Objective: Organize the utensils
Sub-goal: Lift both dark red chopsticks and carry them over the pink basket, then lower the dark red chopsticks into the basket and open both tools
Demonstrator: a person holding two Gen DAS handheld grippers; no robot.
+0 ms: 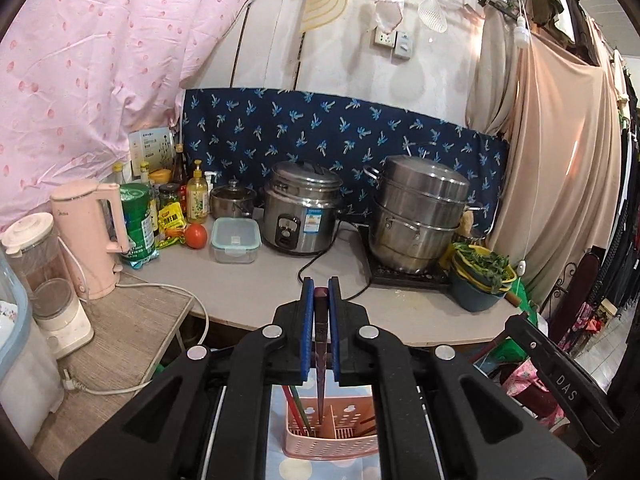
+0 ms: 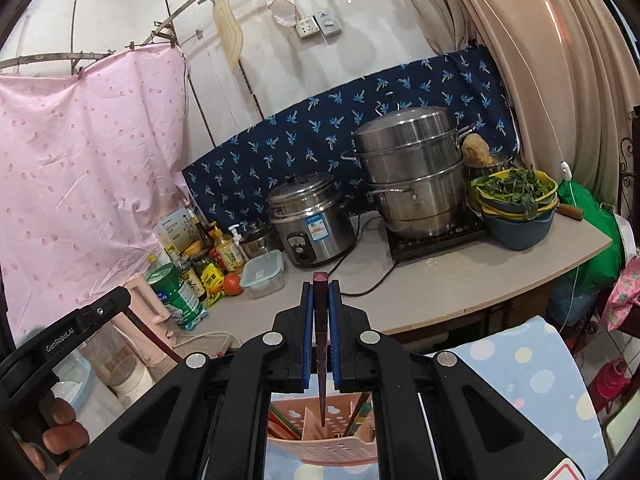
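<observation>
Left gripper (image 1: pixel 320 292) is clamped on a dark chopstick (image 1: pixel 320 344) over the pink basket (image 1: pixel 332 436) | right gripper (image 2: pixel 321 296) is clamped on a second chopstick (image 2: pixel 321 340) above that basket | grey counter (image 1: pixel 256 292) behind the basket | "GenRobot.AI" is read beside it.

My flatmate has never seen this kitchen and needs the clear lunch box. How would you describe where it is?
Find the counter backed by the navy palm-print cloth. The steel rice cooker stands mid-counter; the lunch box sits just left of it, with a tomato on its other side. It is the only clear tub there, with a pale teal clip-on lid.
</observation>
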